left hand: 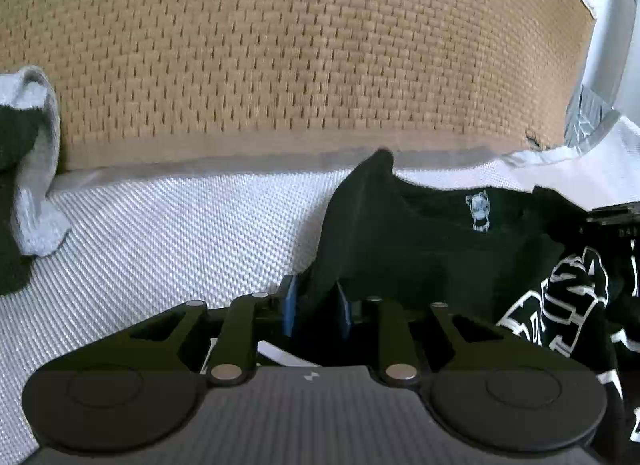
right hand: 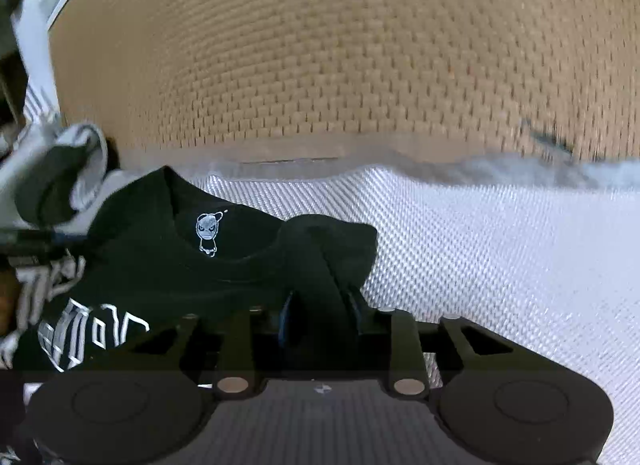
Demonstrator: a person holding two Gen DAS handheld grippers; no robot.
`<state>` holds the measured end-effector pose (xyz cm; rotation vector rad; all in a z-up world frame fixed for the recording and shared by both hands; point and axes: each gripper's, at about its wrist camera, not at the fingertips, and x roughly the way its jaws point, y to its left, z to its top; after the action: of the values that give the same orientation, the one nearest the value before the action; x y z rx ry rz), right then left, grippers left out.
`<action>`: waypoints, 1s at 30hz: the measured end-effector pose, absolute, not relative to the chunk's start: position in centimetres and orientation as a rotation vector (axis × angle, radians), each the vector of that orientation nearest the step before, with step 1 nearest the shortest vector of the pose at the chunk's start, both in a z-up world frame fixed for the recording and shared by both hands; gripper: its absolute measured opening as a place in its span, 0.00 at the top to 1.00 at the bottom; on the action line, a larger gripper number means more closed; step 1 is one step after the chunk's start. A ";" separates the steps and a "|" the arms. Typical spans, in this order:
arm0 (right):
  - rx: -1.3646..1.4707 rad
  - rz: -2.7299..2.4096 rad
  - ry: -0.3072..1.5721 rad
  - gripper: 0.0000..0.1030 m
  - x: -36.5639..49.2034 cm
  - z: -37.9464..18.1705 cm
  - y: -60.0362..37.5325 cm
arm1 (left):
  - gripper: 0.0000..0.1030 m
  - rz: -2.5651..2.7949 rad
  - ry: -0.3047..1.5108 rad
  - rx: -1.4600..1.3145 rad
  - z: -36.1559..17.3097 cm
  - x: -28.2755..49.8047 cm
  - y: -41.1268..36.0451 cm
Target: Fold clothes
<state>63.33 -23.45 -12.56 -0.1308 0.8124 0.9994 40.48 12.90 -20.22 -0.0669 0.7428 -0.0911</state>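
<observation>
A black T-shirt (left hand: 420, 233) with white lettering (left hand: 560, 305) and a small white cartoon mark (left hand: 479, 211) at its neck lies on a white woven sheet (left hand: 160, 245). My left gripper (left hand: 316, 305) is shut on a raised fold of it, with black cloth filling the gap between the blue pads (left hand: 290, 305). In the right wrist view the same T-shirt (right hand: 160, 257) spreads to the left, and my right gripper (right hand: 320, 305) is shut on its other shoulder fold. The neck mark (right hand: 207, 233) sits between the two grips.
A tan woven mat (left hand: 280, 65) lies beyond the white sheet's far edge. A crumpled grey and black garment (left hand: 36, 169) sits at the left; the right wrist view shows this garment (right hand: 68, 169) too. White sheet (right hand: 500, 257) stretches right of the T-shirt.
</observation>
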 end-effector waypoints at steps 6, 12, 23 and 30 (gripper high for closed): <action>-0.154 1.006 0.819 0.62 63.3 -13.5 -22.2 | 0.57 -0.082 0.738 -0.028 -20.6 41.2 11.7; -0.297 1.034 0.777 0.87 62.4 -12.9 -20.1 | 0.82 -0.098 0.716 0.087 -21.0 41.9 9.5; -0.425 0.932 0.594 0.91 62.8 -12.3 -16.3 | 0.89 0.011 0.655 0.108 -20.3 44.9 9.7; -0.453 0.887 0.546 0.91 64.4 -11.7 -13.9 | 0.89 0.089 0.634 0.176 -19.3 48.0 9.3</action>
<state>64.37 -13.87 -11.70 -0.4527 0.5455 0.8866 48.04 9.35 -19.32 0.1759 0.6344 0.0895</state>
